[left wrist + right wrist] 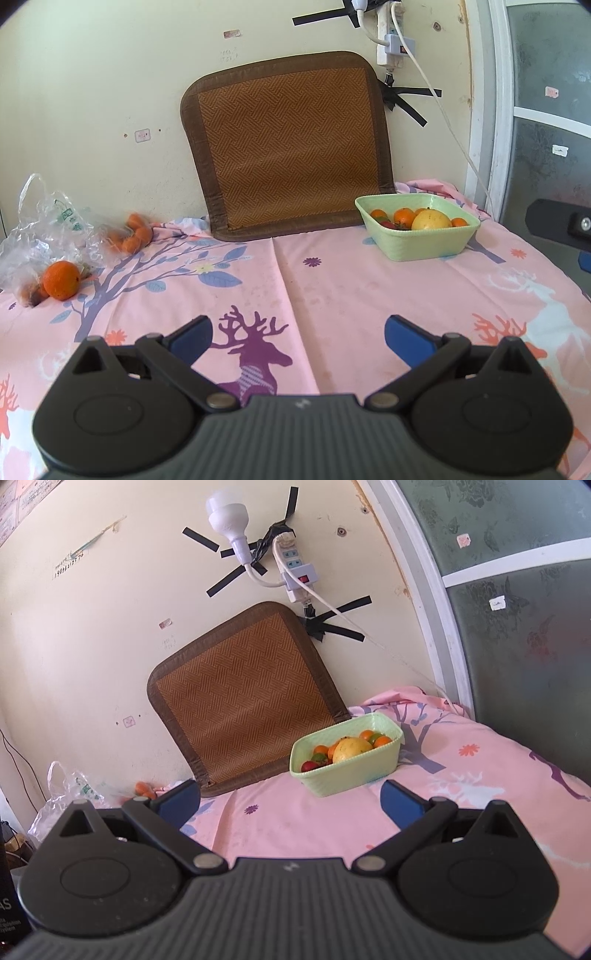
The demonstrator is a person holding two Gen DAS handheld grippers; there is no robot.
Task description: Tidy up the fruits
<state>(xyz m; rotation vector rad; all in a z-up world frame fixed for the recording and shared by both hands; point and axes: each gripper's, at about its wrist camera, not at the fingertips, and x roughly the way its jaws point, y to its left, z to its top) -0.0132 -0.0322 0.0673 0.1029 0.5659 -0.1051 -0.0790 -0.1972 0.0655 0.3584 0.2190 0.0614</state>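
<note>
A pale green basket (424,246) (354,775) sits at the back right of the pink cloth, holding a big yellow fruit (431,220) (351,749), small oranges and something red. At the far left an orange (61,279) lies beside a clear plastic bag (44,229) (70,790). More small oranges (135,232) (144,790) rest against the wall. My left gripper (297,334) hangs open over the cloth's middle, nothing between its blue pads. My right gripper (290,799) is open too, in front of the basket. Part of it shows at the left wrist view's right edge (565,225).
A brown woven mat (288,147) (240,701) leans on the wall behind the table. A power strip with a white cable (391,40) (295,568) is taped above it. A frosted glass door (546,110) (517,609) bounds the right side.
</note>
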